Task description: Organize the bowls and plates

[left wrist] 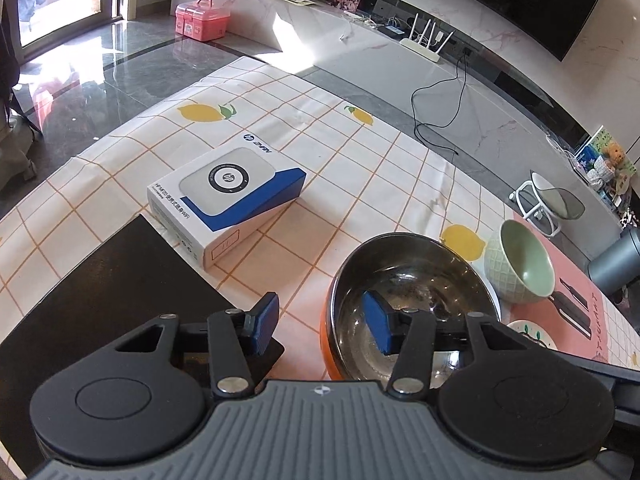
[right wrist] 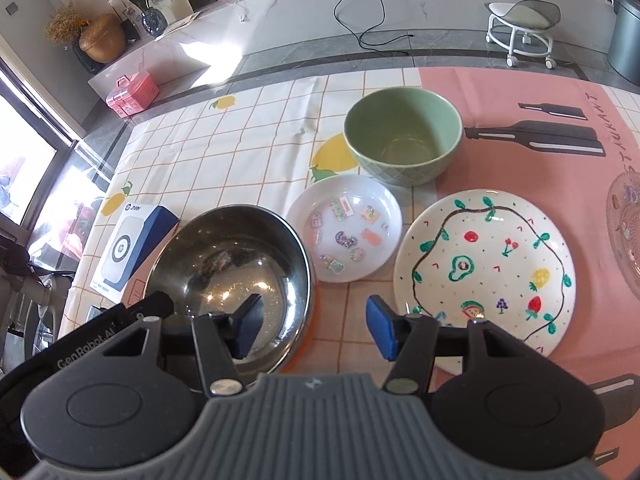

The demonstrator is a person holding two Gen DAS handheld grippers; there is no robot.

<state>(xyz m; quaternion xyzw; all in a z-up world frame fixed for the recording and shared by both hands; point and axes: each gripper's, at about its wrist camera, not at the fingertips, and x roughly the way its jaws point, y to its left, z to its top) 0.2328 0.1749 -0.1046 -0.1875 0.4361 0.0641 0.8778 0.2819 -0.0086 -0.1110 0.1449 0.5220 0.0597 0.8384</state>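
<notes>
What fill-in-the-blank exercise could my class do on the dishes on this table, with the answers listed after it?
1. The steel bowl has an outside coloured ____.
2. Behind the small white dish stands a bowl coloured ____.
3. The big plate painted with fruit lies on the ____ part of the tablecloth.
4. Left of the steel bowl lies a white and ____ box.

Answers: orange; green; pink; blue
</notes>
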